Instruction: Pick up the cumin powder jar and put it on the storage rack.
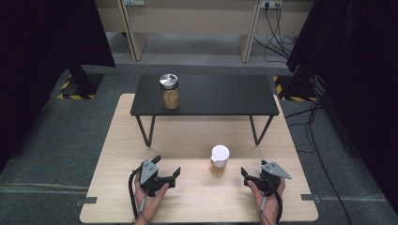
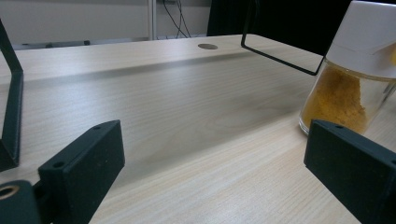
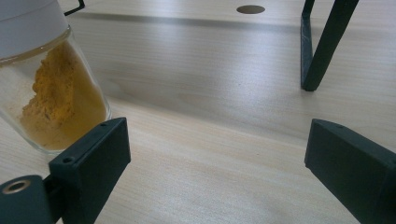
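Standing upright between both released grippers (image 1: 165,169) (image 1: 252,177) — a white-capped jar (image 1: 219,160) of orange powder.

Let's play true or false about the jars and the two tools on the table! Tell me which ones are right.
1. The white-capped glass jar of orange powder stands on the light wooden table between the two tools. True.
2. The left tool grips that jar. False: its jaws are open and hold nothing.
3. The silver-lidded glass jar stands on the black low shelf. True.
4. The right tool is shut. False: it is open.
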Tool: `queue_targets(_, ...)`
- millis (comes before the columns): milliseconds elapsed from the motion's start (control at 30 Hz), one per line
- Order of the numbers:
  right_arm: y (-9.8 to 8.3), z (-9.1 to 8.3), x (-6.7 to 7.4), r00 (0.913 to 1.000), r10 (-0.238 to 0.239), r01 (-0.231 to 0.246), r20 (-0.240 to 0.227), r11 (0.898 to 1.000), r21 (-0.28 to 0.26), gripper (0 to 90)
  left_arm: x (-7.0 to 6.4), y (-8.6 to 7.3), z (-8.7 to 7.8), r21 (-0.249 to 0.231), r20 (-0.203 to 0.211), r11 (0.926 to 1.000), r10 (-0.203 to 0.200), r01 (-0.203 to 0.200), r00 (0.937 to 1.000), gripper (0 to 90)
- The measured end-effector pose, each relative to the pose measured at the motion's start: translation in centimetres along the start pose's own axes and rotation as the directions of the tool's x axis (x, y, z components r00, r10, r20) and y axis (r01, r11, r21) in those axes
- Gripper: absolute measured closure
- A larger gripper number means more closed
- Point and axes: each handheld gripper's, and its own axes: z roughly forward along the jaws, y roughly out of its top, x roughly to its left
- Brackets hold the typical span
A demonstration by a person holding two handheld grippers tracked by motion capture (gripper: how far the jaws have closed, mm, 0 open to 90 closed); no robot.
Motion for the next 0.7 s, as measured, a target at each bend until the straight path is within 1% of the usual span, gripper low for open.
queue_targets(67, 0.01, 0.01, -0.02, 1.0000, 0.000, 0.000, -0.002, 1.000, 0.001, 7.0, -0.01, -0.07, 0.13, 0.009, 0.002, 0.9999, -0.005, 0.005, 1.0000, 4.5)
queue_targets(333, 0.00, 0.00, -0.04, 1.0000, 0.000, 0.000, -0.002, 1.000, 0.000, 7.0, 0.05, -0.15, 0.06, 0.005, 0.006, 0.9999, -0.011, 0.011, 0.9999, 4.7)
queue_targets(533, -0.01, 0.00, -0.10, 1.0000, 0.003, -0.003, -0.004, 1.000, 0.000, 7.0, 0.27, -0.26, -0.01, -0.001, 0.008, 0.9995, -0.032, 0.032, 0.9995, 4.7)
queue_targets(700, -0.02, -0.01, -0.14, 1.0000, 0.005, -0.005, -0.006, 1.000, -0.001, 7.0, 0.26, -0.21, 0.04, 0.002, 0.010, 0.9995, -0.030, 0.030, 0.9995, 4.8)
